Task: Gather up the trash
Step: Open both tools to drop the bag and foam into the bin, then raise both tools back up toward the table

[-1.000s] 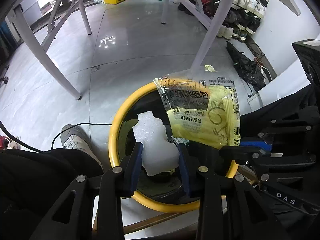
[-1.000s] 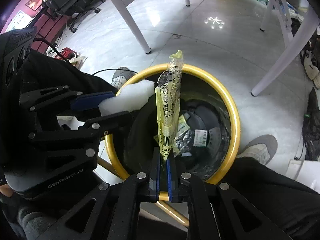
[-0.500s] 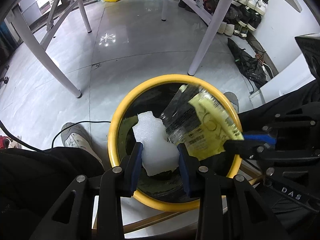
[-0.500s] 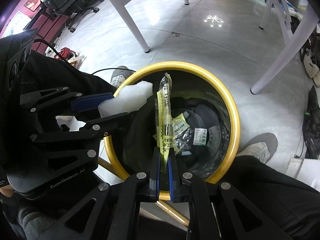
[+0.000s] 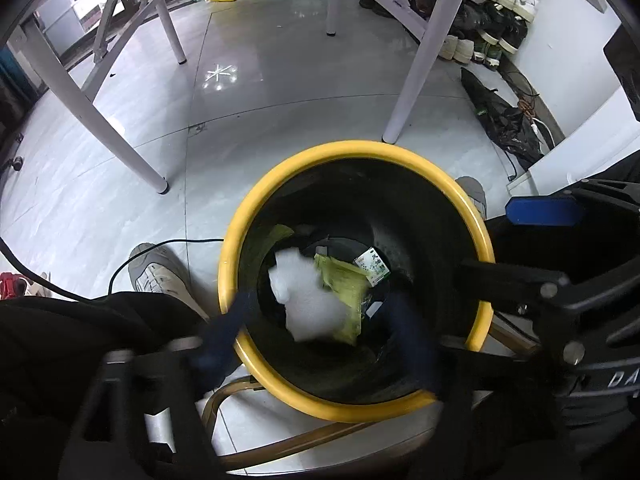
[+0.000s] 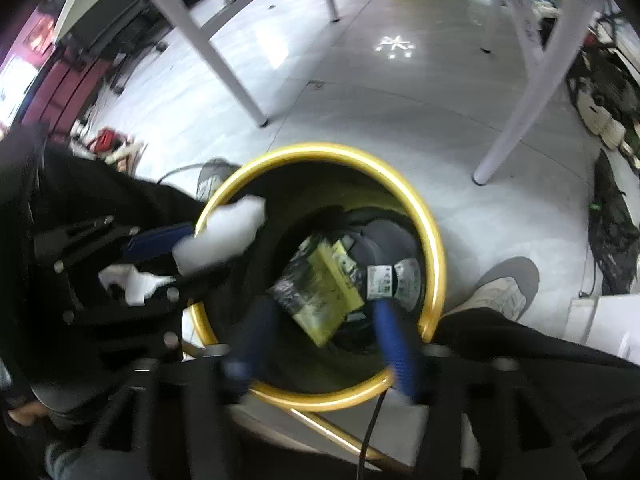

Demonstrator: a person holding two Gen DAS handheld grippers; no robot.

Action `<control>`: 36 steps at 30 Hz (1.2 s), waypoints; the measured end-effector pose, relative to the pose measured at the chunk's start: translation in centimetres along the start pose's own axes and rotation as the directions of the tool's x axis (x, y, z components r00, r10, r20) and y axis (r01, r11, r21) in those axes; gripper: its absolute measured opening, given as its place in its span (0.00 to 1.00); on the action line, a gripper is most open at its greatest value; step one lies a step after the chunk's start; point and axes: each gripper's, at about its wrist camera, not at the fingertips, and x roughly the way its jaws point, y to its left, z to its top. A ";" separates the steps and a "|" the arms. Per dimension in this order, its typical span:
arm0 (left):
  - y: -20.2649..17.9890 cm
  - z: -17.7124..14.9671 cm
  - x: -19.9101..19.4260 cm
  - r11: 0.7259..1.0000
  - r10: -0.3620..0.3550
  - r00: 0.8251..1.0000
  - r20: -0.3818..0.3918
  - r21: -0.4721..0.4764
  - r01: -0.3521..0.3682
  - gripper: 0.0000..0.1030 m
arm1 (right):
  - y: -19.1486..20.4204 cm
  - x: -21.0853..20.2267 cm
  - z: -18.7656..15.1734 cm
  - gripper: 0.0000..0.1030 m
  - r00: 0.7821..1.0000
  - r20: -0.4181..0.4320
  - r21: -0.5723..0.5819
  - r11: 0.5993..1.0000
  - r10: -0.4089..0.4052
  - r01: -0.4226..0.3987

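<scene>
Foam (image 5: 304, 300) and wrapper (image 5: 344, 292), earlier gripped, now lie in bin (image 5: 352, 152).

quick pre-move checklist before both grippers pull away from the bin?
1. Left gripper let go of the white foam piece: ok, jaws are opening, foam is below them inside the bin, no pad touching it.
2. Right gripper let go of the yellow wrapper: ok, jaws are opening, wrapper lies loose in the bin.
3. Both pieces inside the yellow-rimmed bin: ok.
4. Foam settled at the bottom: cannot tell, it is blurred.
5. Nothing stuck to the pads: ok on the left; cannot tell on the right, blurred.
6. Bin upright, rim not snagged by fingers: ok.
</scene>
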 end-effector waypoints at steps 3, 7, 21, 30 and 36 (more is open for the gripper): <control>-0.1 -0.2 0.0 0.999 0.034 0.999 0.009 0.012 -0.034 0.99 | -0.6 -0.2 0.1 0.82 1.000 0.012 0.035 0.999 -0.009 0.009; 0.2 -0.3 0.1 0.997 0.072 0.997 0.013 0.008 -0.072 0.99 | -1.1 -0.3 0.2 1.00 0.999 0.031 0.066 0.997 -0.028 0.026; 0.7 -0.3 0.0 0.996 0.089 0.995 0.031 -0.020 -0.089 0.99 | -1.1 -0.7 0.2 1.00 0.998 0.059 0.063 0.998 -0.020 0.017; 0.9 -0.3 -0.2 0.996 0.089 0.995 0.038 -0.025 -0.088 0.99 | -0.9 -0.7 0.2 1.00 0.998 0.065 0.055 0.998 -0.012 0.009; 0.9 -0.3 -0.3 0.996 0.090 0.995 0.044 -0.024 -0.089 0.99 | -0.8 -0.7 0.2 1.00 0.997 0.070 0.051 0.999 -0.010 0.006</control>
